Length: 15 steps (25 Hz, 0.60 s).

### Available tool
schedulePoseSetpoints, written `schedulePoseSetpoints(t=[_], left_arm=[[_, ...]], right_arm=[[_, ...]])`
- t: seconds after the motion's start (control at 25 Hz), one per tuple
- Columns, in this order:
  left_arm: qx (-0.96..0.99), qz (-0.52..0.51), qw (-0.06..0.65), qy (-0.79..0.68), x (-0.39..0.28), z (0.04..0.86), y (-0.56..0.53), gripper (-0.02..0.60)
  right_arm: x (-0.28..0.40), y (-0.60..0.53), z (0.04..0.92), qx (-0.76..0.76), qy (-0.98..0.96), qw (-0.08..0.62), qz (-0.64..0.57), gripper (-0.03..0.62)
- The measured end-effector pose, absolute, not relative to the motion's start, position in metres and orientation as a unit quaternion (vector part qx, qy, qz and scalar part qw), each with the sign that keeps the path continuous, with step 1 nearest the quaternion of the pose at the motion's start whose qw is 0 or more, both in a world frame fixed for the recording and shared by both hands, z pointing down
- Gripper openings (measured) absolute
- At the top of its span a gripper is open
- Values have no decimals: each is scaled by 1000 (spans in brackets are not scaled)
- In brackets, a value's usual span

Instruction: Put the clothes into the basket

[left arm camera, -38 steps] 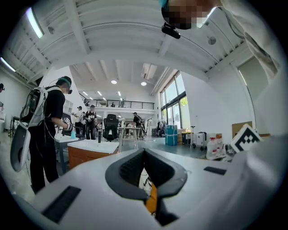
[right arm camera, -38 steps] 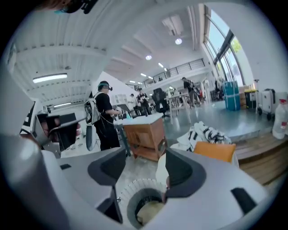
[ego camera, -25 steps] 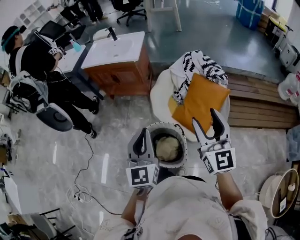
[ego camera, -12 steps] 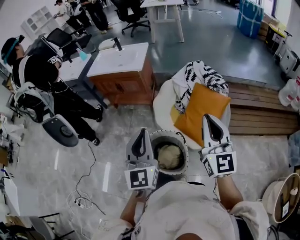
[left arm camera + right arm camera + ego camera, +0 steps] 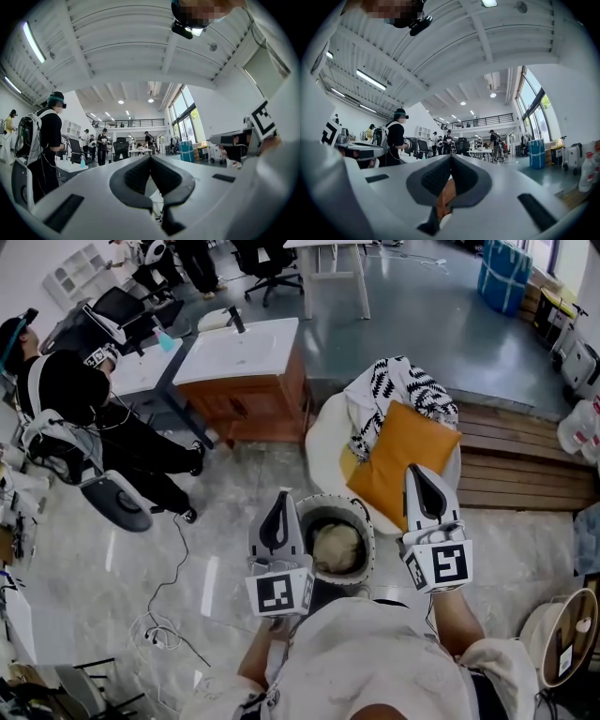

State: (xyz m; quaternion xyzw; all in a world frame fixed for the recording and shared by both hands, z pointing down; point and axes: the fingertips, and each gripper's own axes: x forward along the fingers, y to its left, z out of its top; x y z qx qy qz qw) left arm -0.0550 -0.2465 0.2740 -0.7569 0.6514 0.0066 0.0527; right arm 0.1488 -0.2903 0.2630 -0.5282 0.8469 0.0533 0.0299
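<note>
A round basket [image 5: 362, 521] stands on the floor in front of me with a beige garment [image 5: 336, 545] lying inside. Over its left rim my left gripper [image 5: 279, 501] is shut and holds nothing; its jaws [image 5: 151, 158] meet and point level into the room. To the right of the basket my right gripper [image 5: 419, 476] is also shut and empty, its tip over the lower edge of an orange cushion-like piece [image 5: 403, 451]. In the right gripper view the closed jaws [image 5: 451, 157] show orange through the slot under them. A black-and-white patterned cloth [image 5: 394, 390] lies behind the orange piece.
The orange piece and patterned cloth rest on a white round chair [image 5: 323, 432]. A wooden vanity with a white sink [image 5: 239, 357] stands at the left back, and a person in black [image 5: 66, 399] beside it. A wooden bench [image 5: 516, 460] is to the right; a cable [image 5: 173, 606] lies on the floor.
My right gripper's jaws have gone from wide open to shut with nothing in them. Both grippers have risen slightly; the left one stays shut.
</note>
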Motion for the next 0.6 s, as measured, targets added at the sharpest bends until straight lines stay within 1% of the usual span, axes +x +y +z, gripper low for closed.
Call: schedulePoseSetpoints(t=[0.2, 0.4, 0.6], left_arm=[[-754, 6, 55, 655, -58, 276, -248, 2], [-749, 11, 64, 659, -60, 280, -245, 2], [-748, -5, 55, 661, -63, 295, -245, 2]], right_arm=[[152, -292, 265, -533, 844, 39, 55, -12], [154, -289, 269, -538, 840, 33, 63, -12], [156, -293, 279, -543, 838, 36, 48, -12]])
